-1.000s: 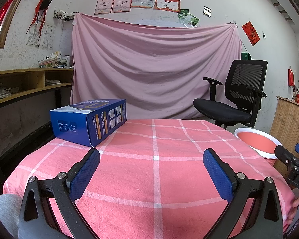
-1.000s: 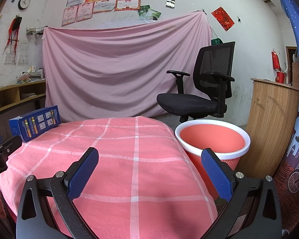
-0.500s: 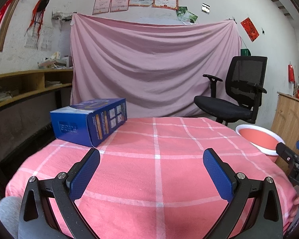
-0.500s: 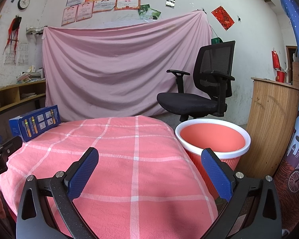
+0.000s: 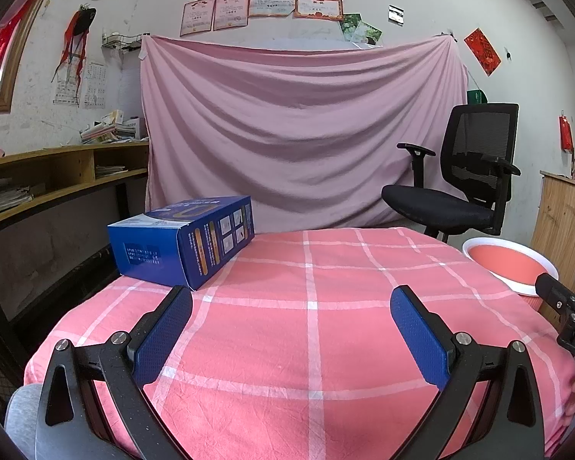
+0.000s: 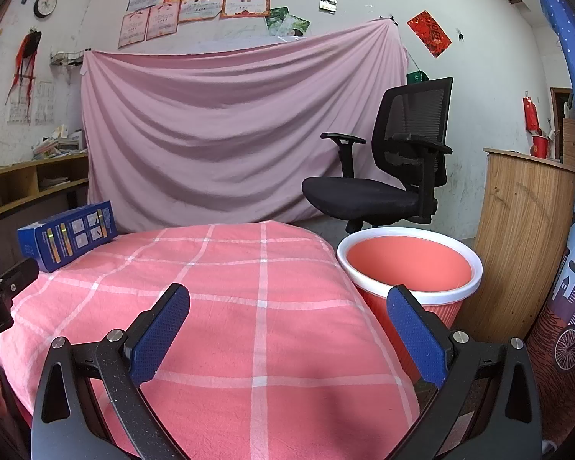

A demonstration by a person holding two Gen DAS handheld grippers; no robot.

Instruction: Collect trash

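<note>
Box (image 5: 182, 241), blue cardboard, at 10 o'clock on surface (image 5: 310, 329): likely light, crushable; grasp across narrow sides. Left gripper (image 5: 291, 329), right gripper (image 6: 287, 326): both released, empty.

Blue box (image 5: 182, 241) flat beside bin (image 5: 508, 264)

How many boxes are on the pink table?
1. The blue box lies at the far left edge of the table, ahead of the left gripper. Nothing else shows on the cloth; the near edge is hidden behind the grippers.
</note>
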